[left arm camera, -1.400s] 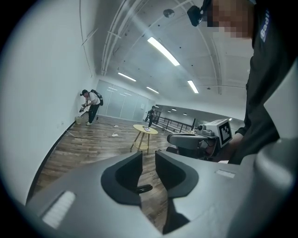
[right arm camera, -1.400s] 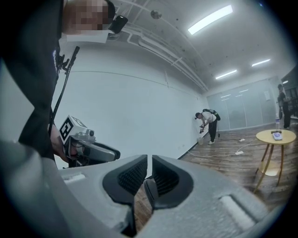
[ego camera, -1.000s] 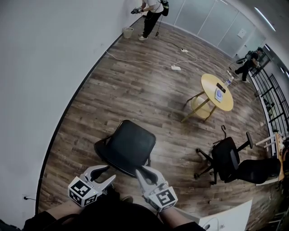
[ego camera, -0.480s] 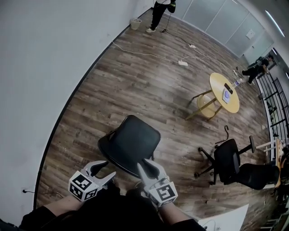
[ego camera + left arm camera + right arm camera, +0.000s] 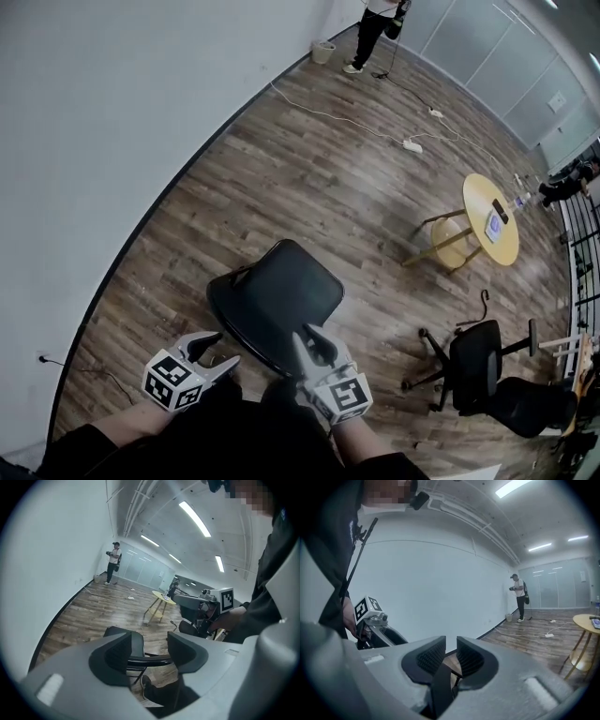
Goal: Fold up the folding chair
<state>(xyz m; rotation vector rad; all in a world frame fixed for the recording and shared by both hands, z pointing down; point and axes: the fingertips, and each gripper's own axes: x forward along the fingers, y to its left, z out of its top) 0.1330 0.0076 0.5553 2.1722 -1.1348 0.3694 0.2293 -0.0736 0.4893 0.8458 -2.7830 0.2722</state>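
With right gripper (image 5: 314,339) clamped on the folding chair (image 5: 281,295) and left gripper (image 5: 225,349) jaws just opening round its rail (image 5: 150,658), we risk twisting it.

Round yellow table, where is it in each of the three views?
Head view: table, right of middle, beyond the chair.
Left gripper view: table, near the middle, small and far off.
Right gripper view: table, cut off at the right edge.
Shared landmark: the standing person in a white top, in all three.
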